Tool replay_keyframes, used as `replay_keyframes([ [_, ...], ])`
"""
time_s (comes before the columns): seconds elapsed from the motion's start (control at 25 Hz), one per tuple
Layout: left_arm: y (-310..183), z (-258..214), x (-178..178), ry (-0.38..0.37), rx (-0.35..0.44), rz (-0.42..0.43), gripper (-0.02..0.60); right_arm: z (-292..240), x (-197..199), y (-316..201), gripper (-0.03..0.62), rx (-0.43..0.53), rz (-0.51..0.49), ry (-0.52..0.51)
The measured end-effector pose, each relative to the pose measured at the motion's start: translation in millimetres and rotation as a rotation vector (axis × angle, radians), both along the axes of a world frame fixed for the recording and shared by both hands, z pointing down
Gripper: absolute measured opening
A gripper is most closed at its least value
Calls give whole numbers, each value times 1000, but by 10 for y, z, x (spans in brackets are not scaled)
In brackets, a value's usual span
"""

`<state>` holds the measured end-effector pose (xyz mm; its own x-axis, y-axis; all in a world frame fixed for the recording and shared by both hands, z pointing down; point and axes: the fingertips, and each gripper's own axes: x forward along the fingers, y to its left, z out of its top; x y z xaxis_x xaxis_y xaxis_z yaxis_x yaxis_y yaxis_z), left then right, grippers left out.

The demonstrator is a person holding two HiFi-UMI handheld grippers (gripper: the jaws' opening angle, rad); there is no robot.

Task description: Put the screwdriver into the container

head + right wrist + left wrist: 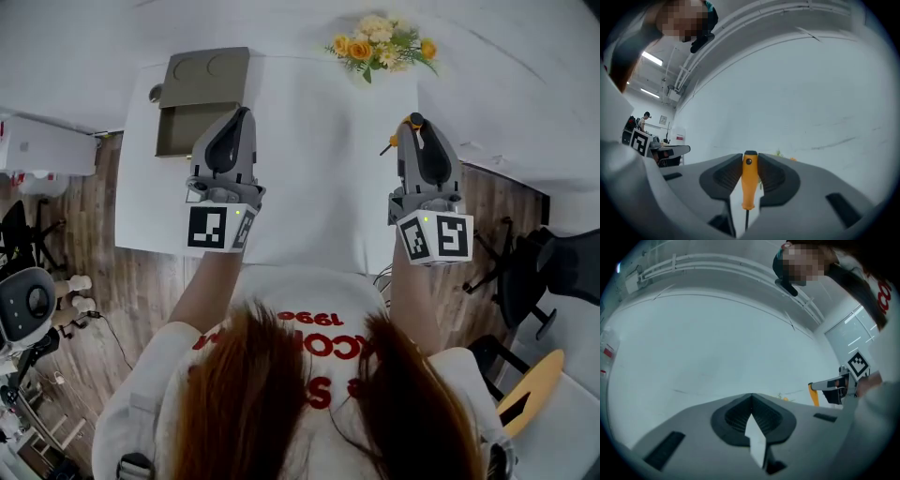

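Clamping the screwdriver (749,180) between the right fingers (724,176).

Screwdriver (392,142) mostly hidden behind R claw (412,120), head view.

Orange screwdriver (749,180) handle showing as smooth plastic; container (199,98), eleven o'clock, looking matt; floor (141,291) showing wood grain.

White short-sleeved T-shirt (309,291), red lettering (328,349) across front; long hair (244,403) hanging in two locks.
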<state>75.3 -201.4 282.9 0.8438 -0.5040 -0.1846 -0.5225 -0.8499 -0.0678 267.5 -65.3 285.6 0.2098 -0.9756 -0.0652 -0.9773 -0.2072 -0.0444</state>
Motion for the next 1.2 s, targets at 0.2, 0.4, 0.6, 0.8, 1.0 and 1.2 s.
replay_keyframes([
  [0.2, 24, -118, -121, -15, 70, -50, 5, -167, -137, -114, 103, 23, -75, 26],
  [0.4, -73, -132, -491, -19, 72, -147, 5, -223, -450, -385, 103, 44, -193, 15],
  [0.6, -142, -109, -1037, -40, 75, -284, 5, -243, -903, -739, 103, 57, -347, 5],
  [0.8, -184, -106, -1553, -48, 70, -400, 5, -279, -1416, -1023, 103, 65, -490, -5],
  [1.0, -202, -43, -1893, -41, 45, -474, 5, -256, -1856, -1181, 103, 52, -600, -10],
  [1.2, -263, 76, -2042, -33, 15, -502, 5, -140, -1985, -1307, 103, 16, -636, -38],
])
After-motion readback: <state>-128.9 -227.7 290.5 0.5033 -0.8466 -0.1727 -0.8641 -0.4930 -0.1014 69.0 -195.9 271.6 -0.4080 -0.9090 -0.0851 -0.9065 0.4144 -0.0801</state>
